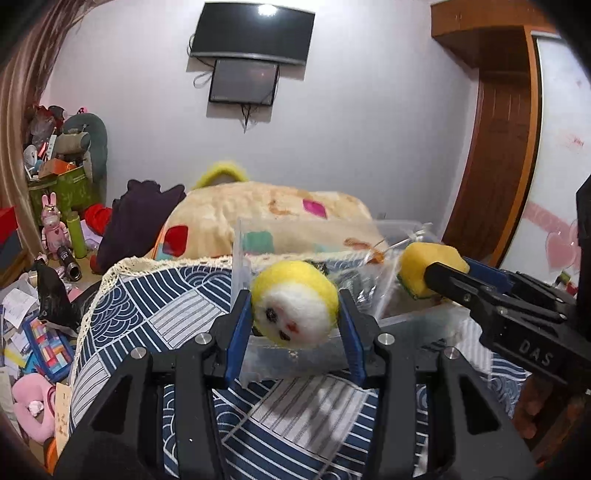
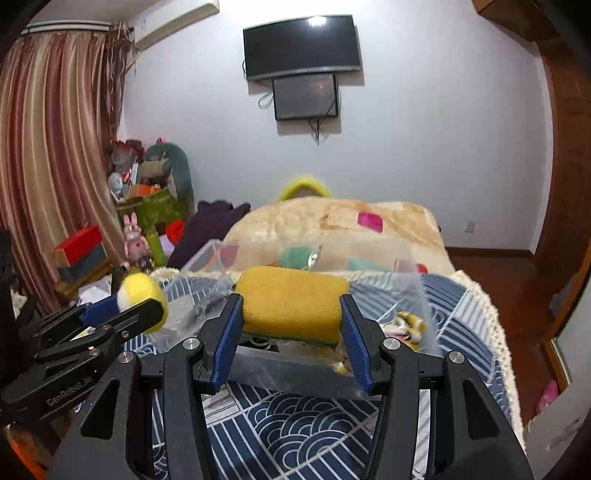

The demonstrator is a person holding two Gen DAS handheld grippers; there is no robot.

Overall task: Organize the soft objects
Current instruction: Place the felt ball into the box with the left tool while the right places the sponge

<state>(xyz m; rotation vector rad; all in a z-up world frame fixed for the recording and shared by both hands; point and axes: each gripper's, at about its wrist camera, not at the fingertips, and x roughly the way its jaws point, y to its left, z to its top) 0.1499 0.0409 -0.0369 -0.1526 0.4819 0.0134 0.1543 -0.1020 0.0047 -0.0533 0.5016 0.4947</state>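
Left gripper (image 1: 295, 306) clamped on a yellow-and-white felt ball (image 1: 294, 302), blue pads pressed against both sides, jaws partway apart at the ball's width; small stitched face on the white part turned toward the camera. Ball held in the air just above the near wall of a clear plastic bin (image 1: 402, 229), over a table draped in a blue-and-white patterned cloth (image 1: 147, 295). Right gripper (image 2: 291, 314) closed on a yellow sponge (image 2: 291, 304), pads squeezing its two short ends, jaws likewise partway apart; thin dark green layer visible along the sponge's underside. Sponge lifted clear above the same bin, nearer the right end of it as seen from the left wrist. Both held things raised side by side, apart from each other, each gripper showing at the edge of the other's view. Inside the bin, crumpled clear wrapping and a small yellow striped soft item (image 2: 406, 321), hard to make out through the plastic. Beyond the table, a bed under a beige blanket (image 1: 266, 206) with coloured patches, a dark garment (image 1: 136, 218) heaped at its left. On the far wall, a mounted screen (image 1: 251, 31) with a smaller one below.
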